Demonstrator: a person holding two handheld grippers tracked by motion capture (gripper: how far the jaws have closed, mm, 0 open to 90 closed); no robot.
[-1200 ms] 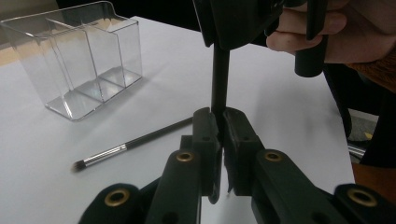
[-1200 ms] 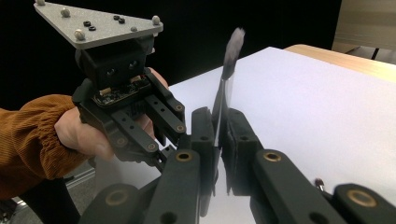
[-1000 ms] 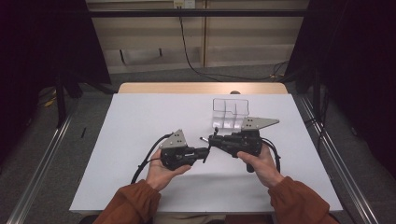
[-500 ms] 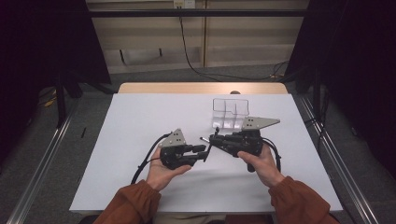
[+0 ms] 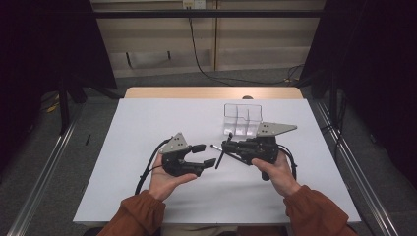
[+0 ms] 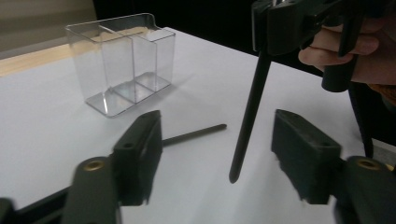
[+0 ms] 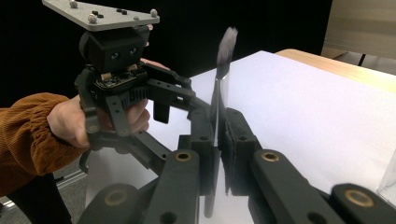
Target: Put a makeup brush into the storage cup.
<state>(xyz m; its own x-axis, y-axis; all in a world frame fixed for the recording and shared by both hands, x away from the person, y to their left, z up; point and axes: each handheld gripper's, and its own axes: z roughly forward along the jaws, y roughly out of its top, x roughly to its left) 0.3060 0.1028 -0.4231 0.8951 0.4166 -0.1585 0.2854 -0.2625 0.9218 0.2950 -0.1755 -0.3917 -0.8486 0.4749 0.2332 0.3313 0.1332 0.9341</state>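
Your right tool (image 5: 227,145) is pinching a thin black brush (image 6: 250,109) upright, freeing it for the clear organizer (image 5: 242,118) toward the counter's far edge. Your left tool (image 5: 203,155) has just been opening, spreading around nothing; a second stick (image 6: 194,134) is lying beneath it.

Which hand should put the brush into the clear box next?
Probably the right. The right gripper is already shut on the brush and sits beside the clear box. The left gripper has just been opening, with nothing between its jaws.
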